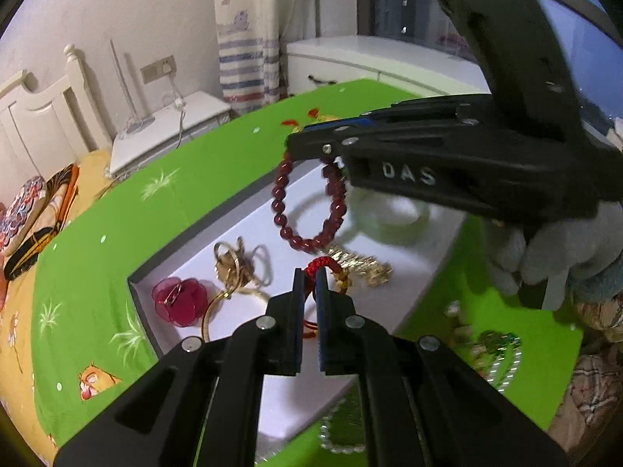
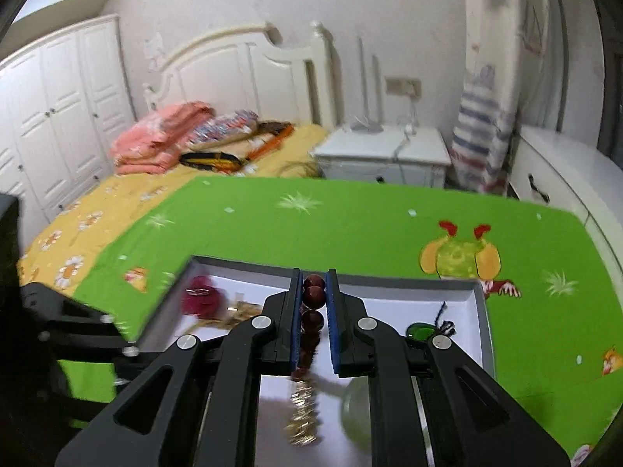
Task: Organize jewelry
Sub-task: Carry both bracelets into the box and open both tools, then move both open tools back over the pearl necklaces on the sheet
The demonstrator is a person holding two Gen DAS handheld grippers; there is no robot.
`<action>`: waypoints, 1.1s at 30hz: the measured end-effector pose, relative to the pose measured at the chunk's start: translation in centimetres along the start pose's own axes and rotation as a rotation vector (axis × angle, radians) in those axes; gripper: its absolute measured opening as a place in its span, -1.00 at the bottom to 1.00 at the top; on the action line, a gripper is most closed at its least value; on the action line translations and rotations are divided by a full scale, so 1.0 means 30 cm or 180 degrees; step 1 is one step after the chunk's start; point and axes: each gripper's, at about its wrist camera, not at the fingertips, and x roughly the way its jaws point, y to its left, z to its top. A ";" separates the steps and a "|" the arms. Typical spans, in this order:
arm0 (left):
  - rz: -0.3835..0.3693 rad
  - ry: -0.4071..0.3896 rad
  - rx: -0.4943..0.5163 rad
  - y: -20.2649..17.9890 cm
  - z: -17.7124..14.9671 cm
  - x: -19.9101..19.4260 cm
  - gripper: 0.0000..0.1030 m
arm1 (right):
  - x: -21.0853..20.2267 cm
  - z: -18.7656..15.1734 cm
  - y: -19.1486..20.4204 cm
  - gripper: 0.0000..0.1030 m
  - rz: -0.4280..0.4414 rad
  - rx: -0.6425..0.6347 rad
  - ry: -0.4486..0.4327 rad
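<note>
From the left wrist view, raised letters "DAS" read on the side of the right gripper (image 1: 311, 144), which reaches in level from the right, carried by a gloved hand (image 1: 560, 253). Its jaws are clamped on a dark red bead bracelet (image 1: 307, 202) that hangs over the white tray (image 1: 280, 389) on the green mat (image 1: 97, 272). The left gripper (image 1: 310, 276) points steeply down, jaws pressed together on a red cord (image 1: 325, 264) tied to a gold charm (image 1: 362, 268).

From the right wrist view, no writing shows. The red beads (image 2: 314, 295) sit pinched between the blue pads (image 2: 331, 311), above the tray (image 2: 481, 311).
</note>
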 end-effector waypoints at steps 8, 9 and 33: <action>0.0024 0.0102 -0.0108 0.044 -0.004 0.070 -0.86 | 0.124 -0.050 -0.091 -0.72 -0.0213 0.0137 0.0378; 0.0035 0.0106 -0.0124 0.047 -0.002 0.077 -0.85 | 0.124 -0.051 -0.092 -0.72 -0.0191 0.0138 0.0384; 0.1402 -0.0385 -0.1091 -0.102 -0.244 -0.346 0.91 | -0.418 -0.266 0.011 0.03 -0.0126 -0.0106 -0.0198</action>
